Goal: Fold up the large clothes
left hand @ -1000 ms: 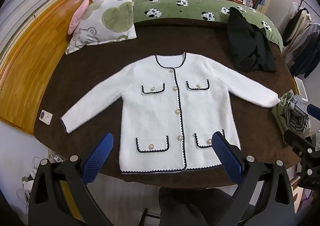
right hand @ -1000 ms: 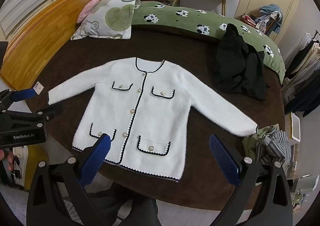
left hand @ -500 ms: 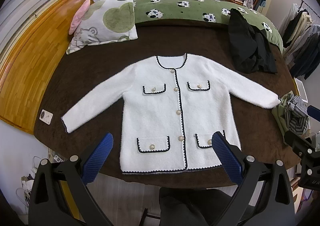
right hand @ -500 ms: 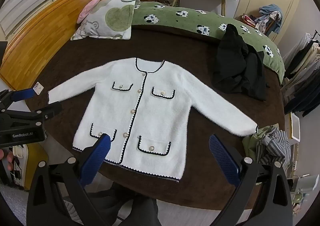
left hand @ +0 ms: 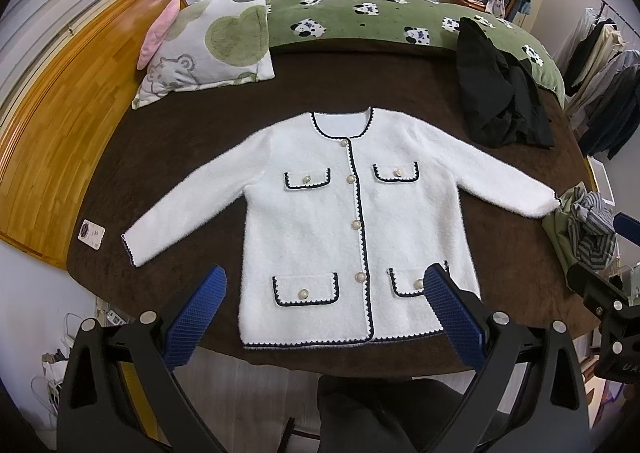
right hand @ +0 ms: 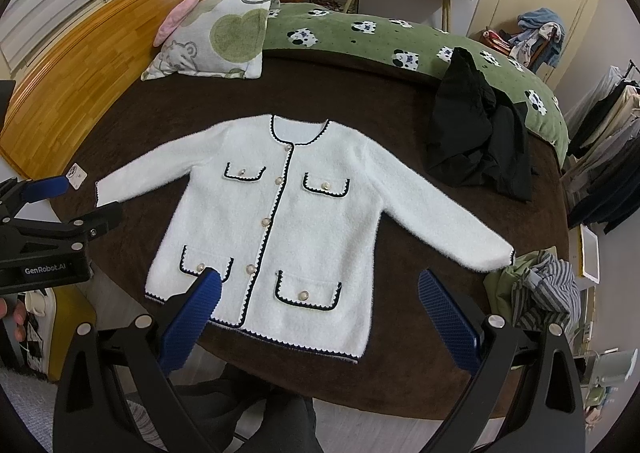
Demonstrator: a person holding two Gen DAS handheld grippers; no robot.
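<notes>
Left wrist view: off the bed's foot edge, looking down and forward toward the headboard side, squarely over the white cardigan. Right wrist view: same edge, nearer the right corner, angled left. Both stand near, sharing cardigan, pillow, black garment.

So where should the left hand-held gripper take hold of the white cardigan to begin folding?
Probably at the left sleeve's cuff. The white cardigan lies flat and buttoned with that sleeve spread outward, so its end is a free edge. Come from the bed's near-left side, left hand-held gripper open, and pinch it.
</notes>
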